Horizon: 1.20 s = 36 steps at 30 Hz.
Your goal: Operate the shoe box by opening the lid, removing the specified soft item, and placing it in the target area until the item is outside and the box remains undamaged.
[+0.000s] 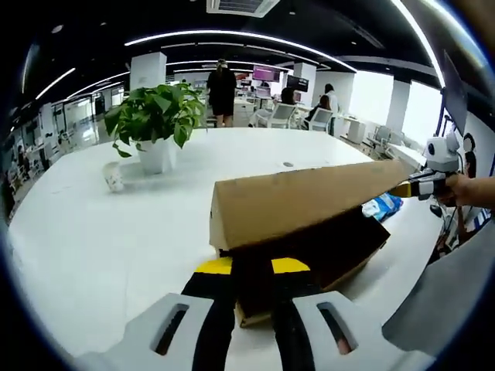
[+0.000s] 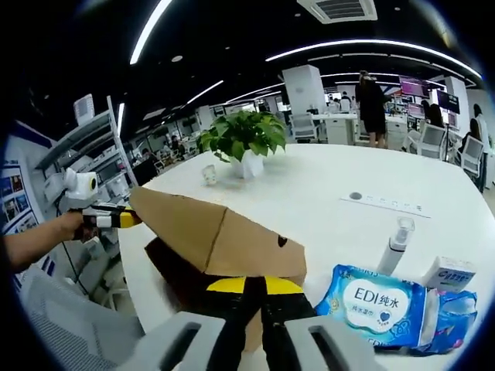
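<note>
The left gripper [image 1: 252, 297] had its black, yellow-tipped jaws closed together on the near edge of the cardboard shoe box [image 1: 325, 247], at one end of it. The right gripper [image 2: 255, 305] was pinched the same way on the opposite end of the shoe box [image 2: 182, 274]; in the left gripper view it showed at the far right, its yellow tip touching the corner of the lid [image 1: 305, 201]. The brown lid [image 2: 216, 232] stood tilted up over the box like a tent, and the inside beneath it was dark, so I could not tell what lay in it or where the soft item was.

Just beside the box on the white counter [image 1: 100, 232] lay a blue pack of wet wipes [image 2: 377, 303], with a small white carton [image 2: 448, 272] and a white spray bottle [image 2: 396, 246] close to it. Farther off stood a leafy potted plant [image 1: 155, 124] in a white pot, and near that a small white cup [image 1: 114, 177].

Around us was an open office with long ceiling lights, white columns, chairs, a shelving rack at one side, and a person standing [image 1: 221, 91] beyond the counter.
</note>
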Each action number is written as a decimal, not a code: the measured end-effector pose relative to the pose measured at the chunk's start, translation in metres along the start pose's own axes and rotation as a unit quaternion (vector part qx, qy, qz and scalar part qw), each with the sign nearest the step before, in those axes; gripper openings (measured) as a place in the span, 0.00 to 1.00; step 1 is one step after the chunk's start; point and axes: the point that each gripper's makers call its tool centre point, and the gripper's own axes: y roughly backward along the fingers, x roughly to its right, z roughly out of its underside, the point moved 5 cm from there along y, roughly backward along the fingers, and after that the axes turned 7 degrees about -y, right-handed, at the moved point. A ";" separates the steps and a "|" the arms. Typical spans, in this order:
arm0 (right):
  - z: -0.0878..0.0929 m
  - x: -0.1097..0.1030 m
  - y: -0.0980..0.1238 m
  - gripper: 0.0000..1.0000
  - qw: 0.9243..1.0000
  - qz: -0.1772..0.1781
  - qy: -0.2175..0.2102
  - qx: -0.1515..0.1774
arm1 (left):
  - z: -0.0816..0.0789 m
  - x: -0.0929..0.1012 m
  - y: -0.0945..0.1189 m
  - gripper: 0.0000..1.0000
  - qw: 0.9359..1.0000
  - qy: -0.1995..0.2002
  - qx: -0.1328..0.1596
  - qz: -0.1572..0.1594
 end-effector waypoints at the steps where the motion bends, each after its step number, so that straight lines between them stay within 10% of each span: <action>1: 0.002 0.000 -0.001 0.01 1.000 -0.002 0.002 -0.002 | 0.000 0.000 0.000 0.13 1.000 -0.001 0.000 0.000; 36: 0.043 -0.015 -0.004 0.19 0.990 -0.034 0.127 -0.045 | 0.034 0.006 0.004 0.22 0.998 -0.043 -0.043 0.017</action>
